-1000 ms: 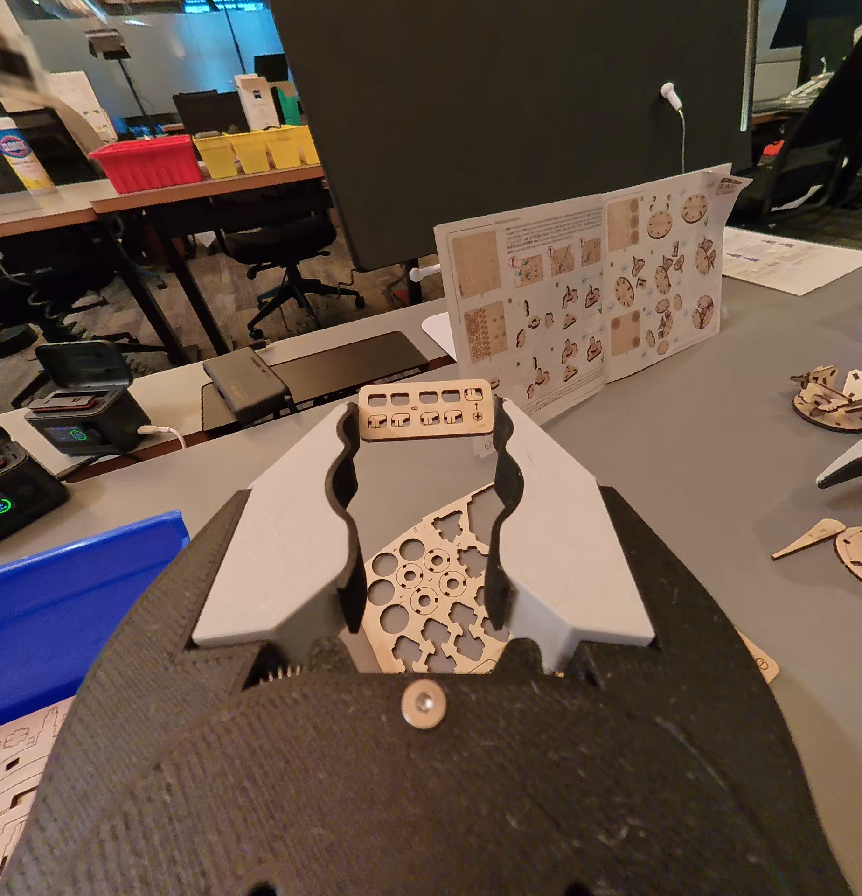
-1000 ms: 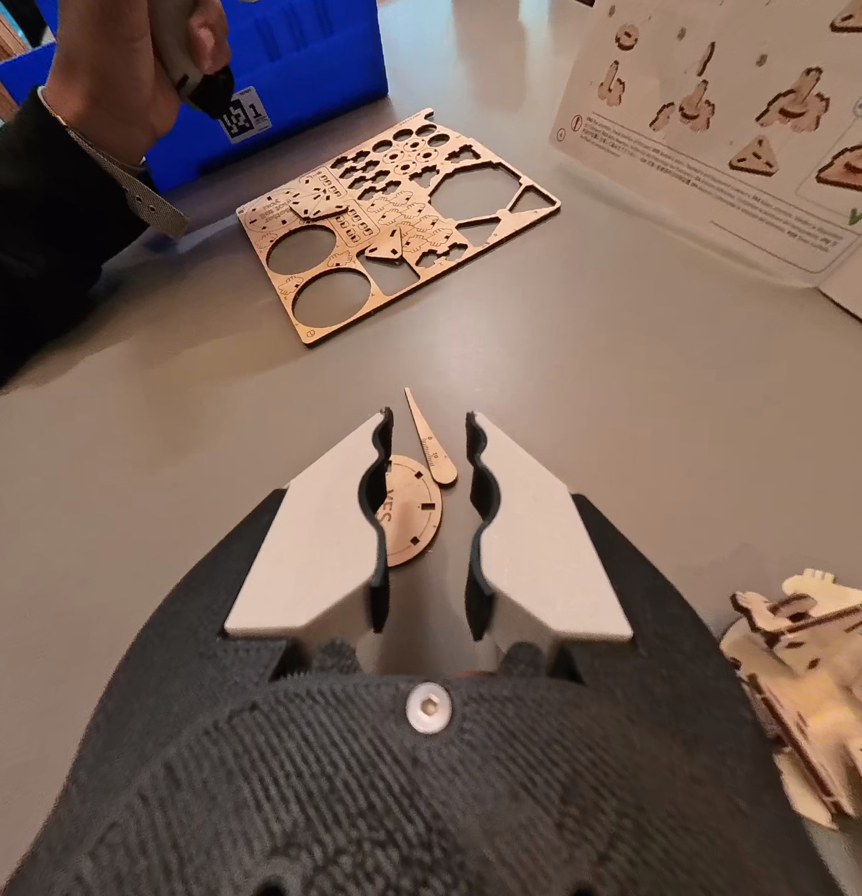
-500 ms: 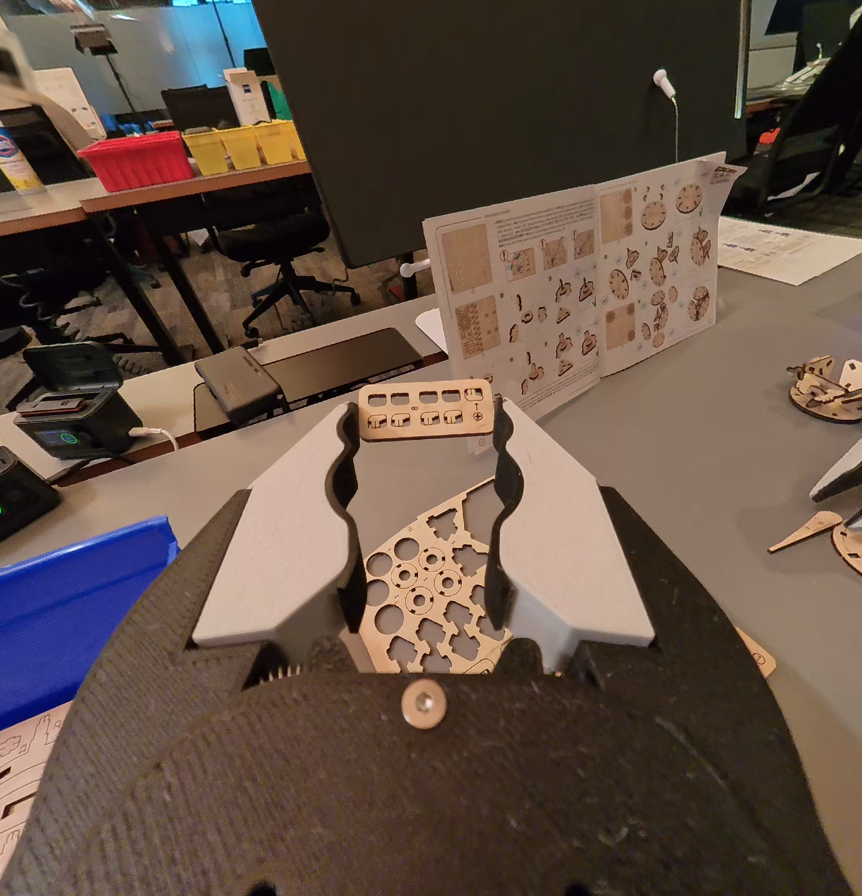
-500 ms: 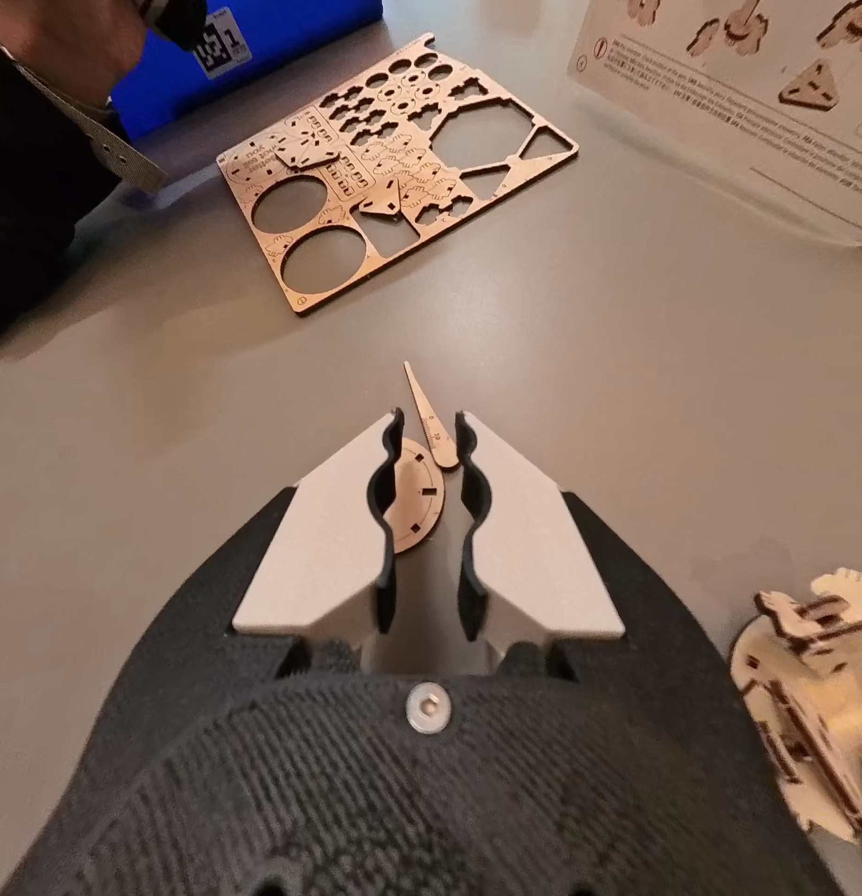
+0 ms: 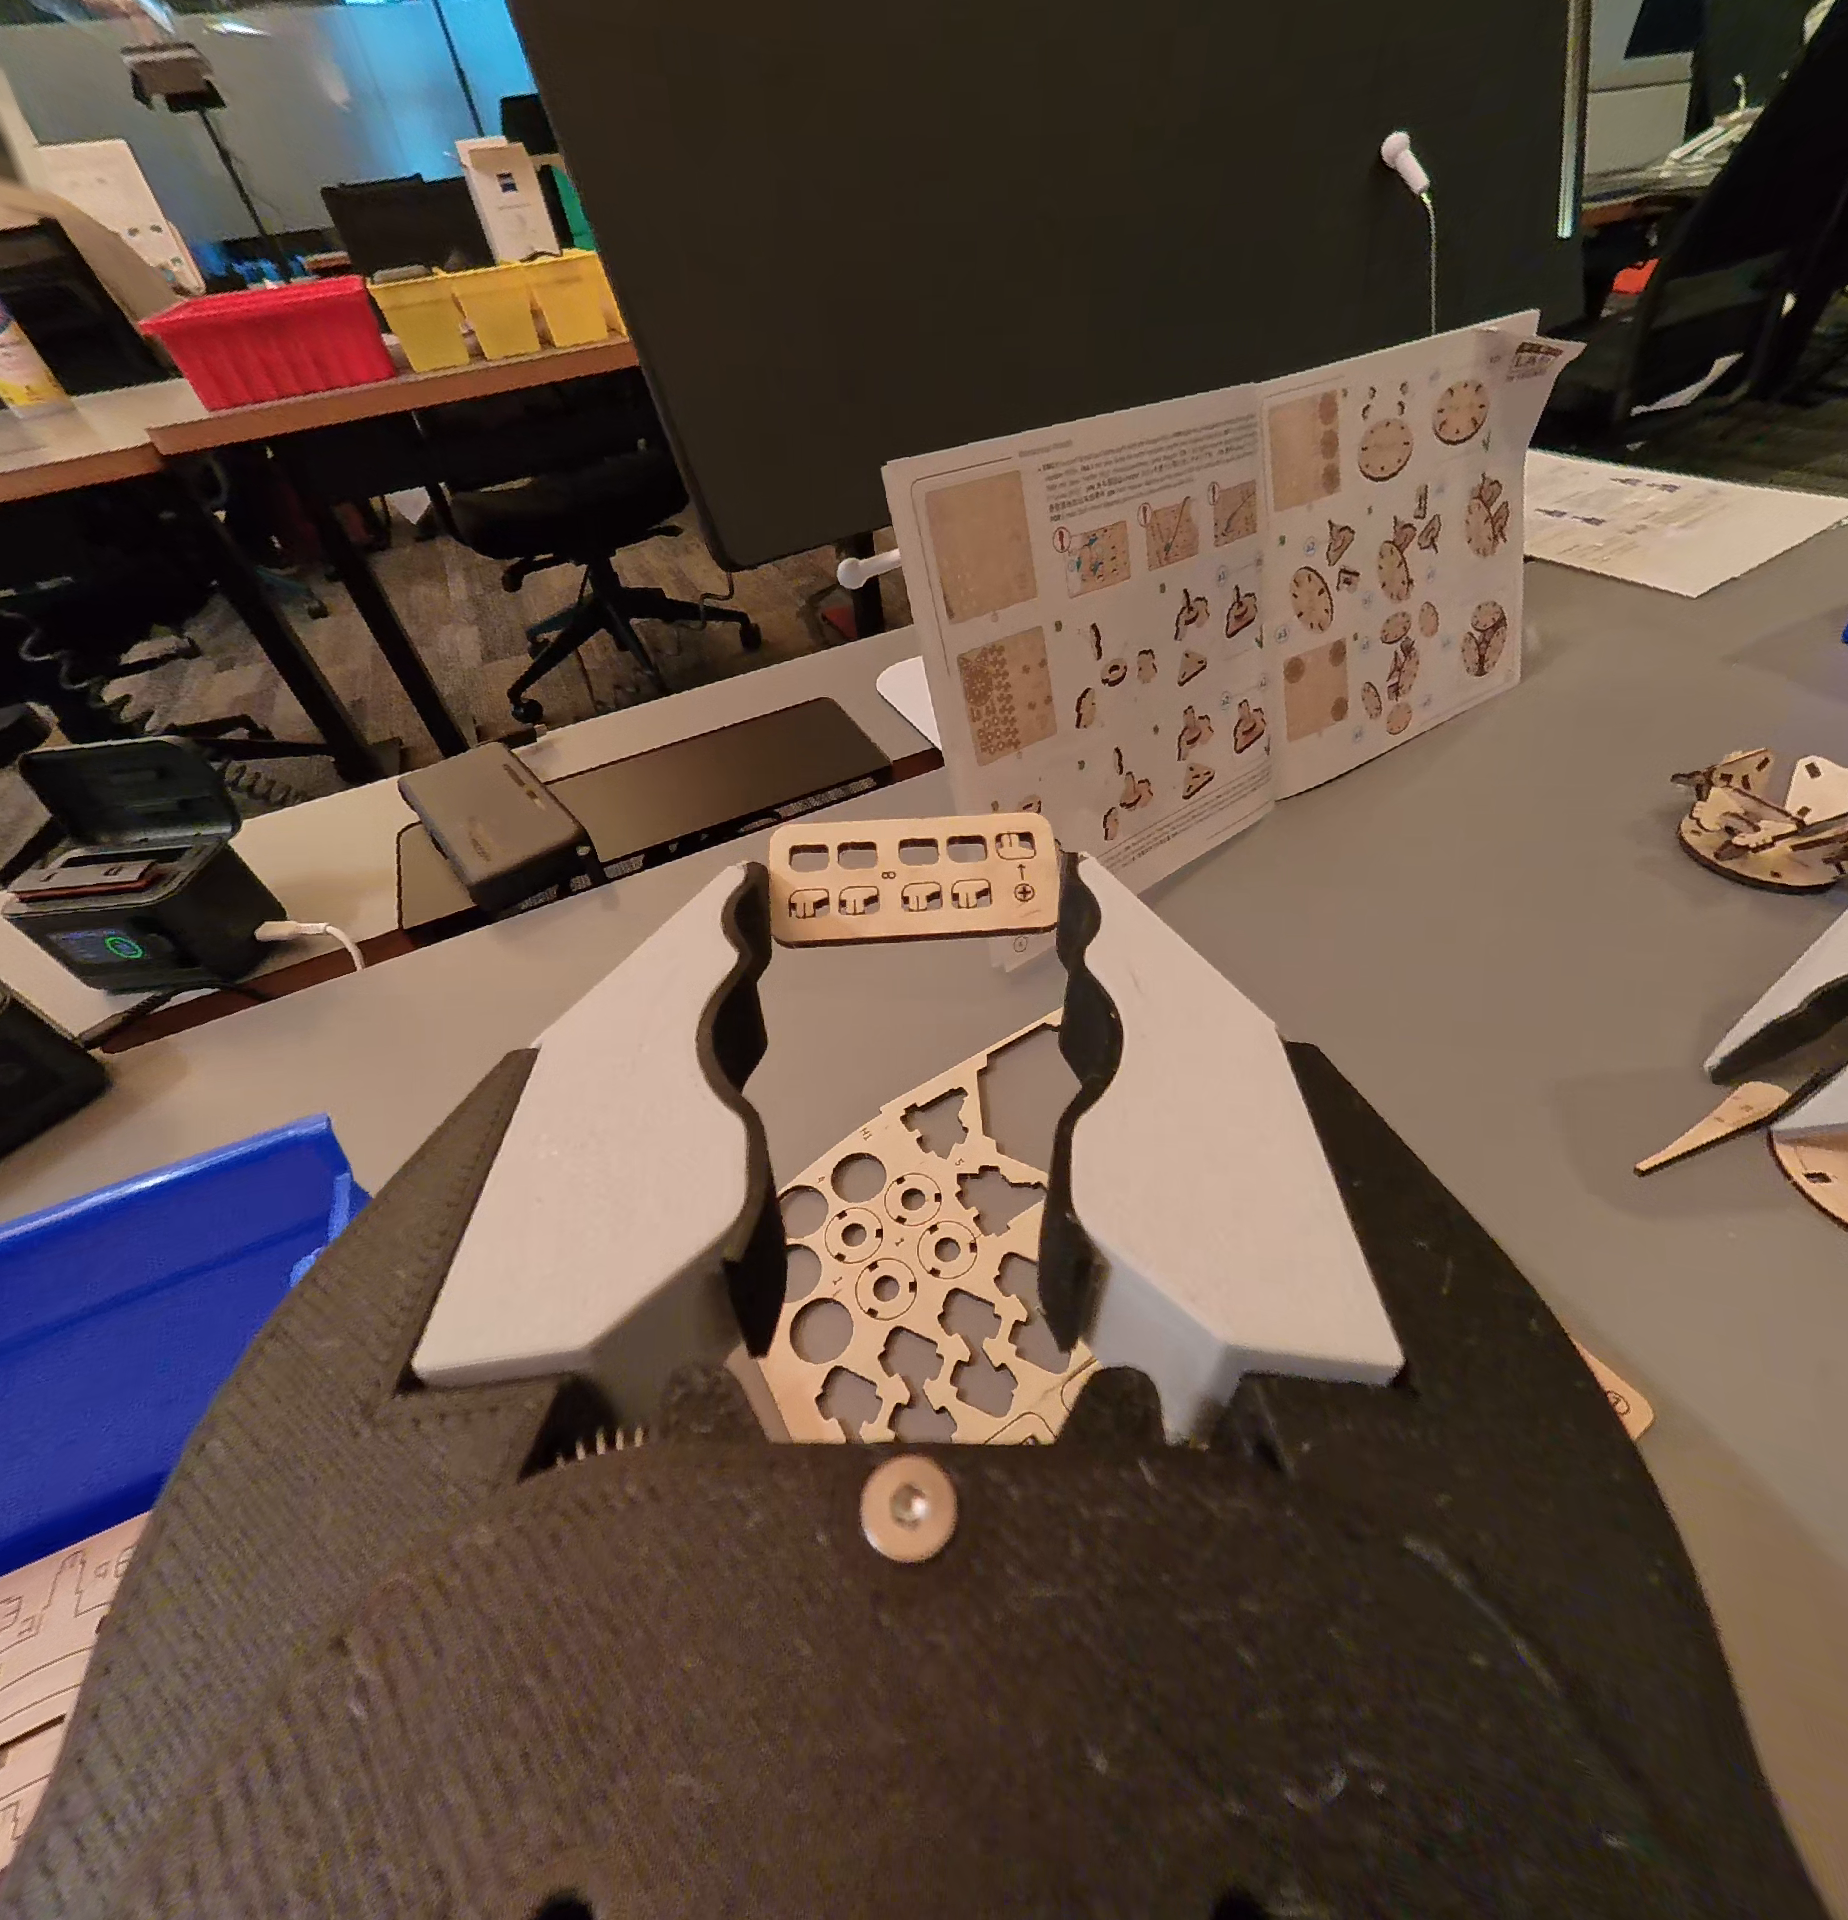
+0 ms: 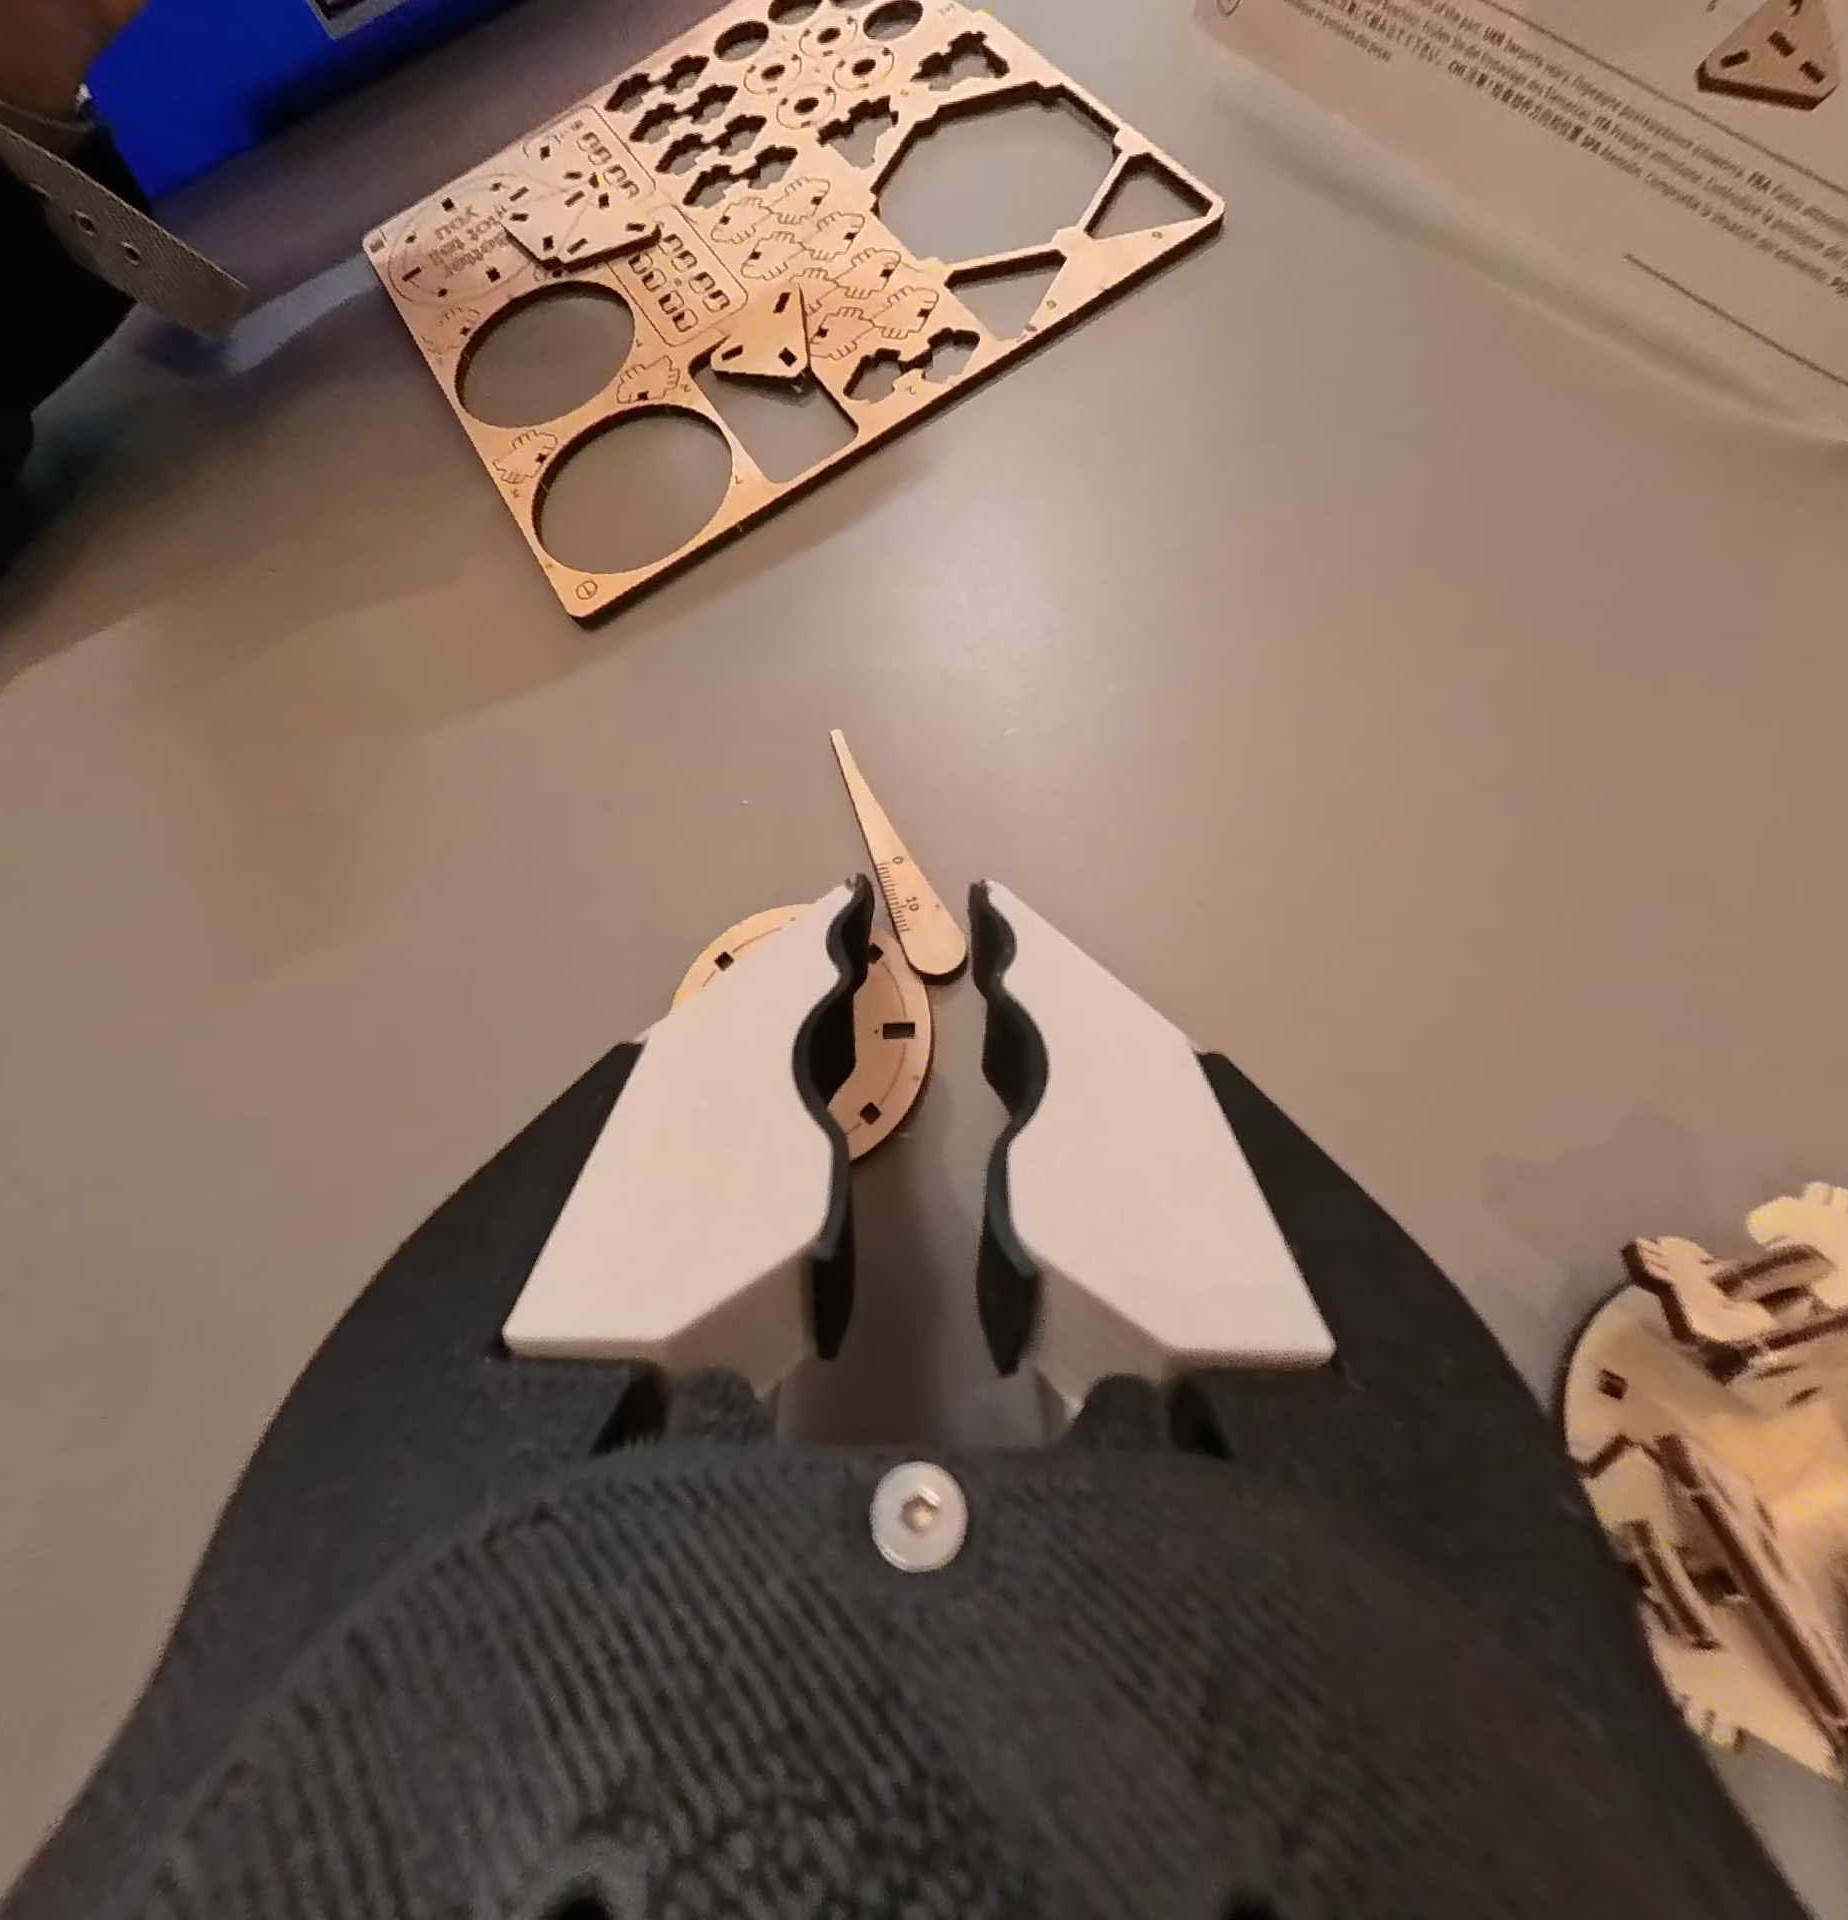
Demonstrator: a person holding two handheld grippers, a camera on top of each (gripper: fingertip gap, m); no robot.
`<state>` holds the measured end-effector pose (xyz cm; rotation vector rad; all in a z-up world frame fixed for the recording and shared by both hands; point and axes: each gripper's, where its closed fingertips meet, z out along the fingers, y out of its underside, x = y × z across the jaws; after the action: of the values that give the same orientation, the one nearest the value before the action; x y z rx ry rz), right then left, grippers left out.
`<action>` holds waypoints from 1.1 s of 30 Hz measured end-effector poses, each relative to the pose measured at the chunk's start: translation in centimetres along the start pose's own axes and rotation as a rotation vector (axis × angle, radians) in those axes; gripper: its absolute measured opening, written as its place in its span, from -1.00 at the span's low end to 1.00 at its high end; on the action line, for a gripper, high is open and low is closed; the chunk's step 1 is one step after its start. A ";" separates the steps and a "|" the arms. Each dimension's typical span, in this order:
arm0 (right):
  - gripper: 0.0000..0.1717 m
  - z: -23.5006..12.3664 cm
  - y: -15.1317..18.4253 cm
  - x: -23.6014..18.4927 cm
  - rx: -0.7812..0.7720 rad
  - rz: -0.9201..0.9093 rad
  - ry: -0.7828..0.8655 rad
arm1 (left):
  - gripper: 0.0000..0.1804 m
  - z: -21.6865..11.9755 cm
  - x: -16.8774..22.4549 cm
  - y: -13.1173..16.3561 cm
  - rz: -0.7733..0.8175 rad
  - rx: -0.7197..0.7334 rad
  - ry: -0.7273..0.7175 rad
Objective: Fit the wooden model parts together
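Note:
My left gripper (image 5: pixel 912 896) is shut on a small rectangular wooden plate (image 5: pixel 912 883) with cut-out slots and holds it upright above a punched wooden parts sheet (image 5: pixel 899 1268) on the grey table (image 5: pixel 1471 1039). My right gripper (image 6: pixel 912 906) is low over the table, open. Its narrow jaws stand either side of the broad end of a tapered wooden pointer (image 6: pixel 889 862), with a gap on each side. A round wooden disc (image 6: pixel 884 1049) lies under its left finger. The right gripper's fingers (image 5: pixel 1803 997) also show in the left wrist view, by the pointer (image 5: pixel 1709 1127).
An open instruction booklet (image 5: pixel 1211 603) stands at the back of the table. A partly built wooden model (image 6: pixel 1751 1455) sits to the right. A blue bin (image 5: pixel 120 1299) is at the left. A person's sleeve and wrist strap (image 6: pixel 120 229) show at the far left. My hands' fingertips stand some 25 cm from each other.
My right gripper's jaws have narrowed and moved forward to stand either side of the pointer's broad end. My left gripper has kept hold of the small plate and barely moved.

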<state>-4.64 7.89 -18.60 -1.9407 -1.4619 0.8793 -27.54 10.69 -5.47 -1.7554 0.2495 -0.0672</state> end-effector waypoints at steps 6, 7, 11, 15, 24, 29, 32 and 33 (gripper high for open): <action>-0.89 0.2 0.1 0.1 -0.011 -0.009 0.018 | -0.37 0.3 1.0 0.0 0.019 0.001 0.033; -0.89 0.2 0.1 0.2 -0.011 -0.008 0.018 | -0.37 0.4 1.3 0.0 0.025 0.000 0.042; -0.90 0.9 -0.6 0.6 -0.009 -0.030 0.034 | -0.37 1.1 3.9 0.1 0.028 -0.011 0.128; -0.79 0.5 -2.3 0.8 0.083 -0.072 0.043 | -0.37 2.4 8.5 1.4 0.085 -0.084 0.255; -0.58 -5.2 -7.3 -1.2 0.455 0.031 -0.109 | -0.38 2.5 20.2 1.8 0.302 -0.040 0.482; -0.47 -6.2 -7.4 -1.4 0.505 0.103 -0.179 | -0.38 2.5 23.5 2.4 0.432 -0.001 0.509; -0.50 -6.0 -7.0 -1.3 0.485 0.109 -0.192 | -0.38 2.3 24.5 2.6 0.412 0.002 0.558; -0.50 -5.7 -6.8 -1.4 0.470 0.121 -0.205 | -0.38 2.2 24.7 2.5 0.410 0.008 0.565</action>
<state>-4.58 8.05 -9.61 -1.6318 -1.1195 1.3711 -3.41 7.31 -10.66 -1.6137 1.0115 -0.2656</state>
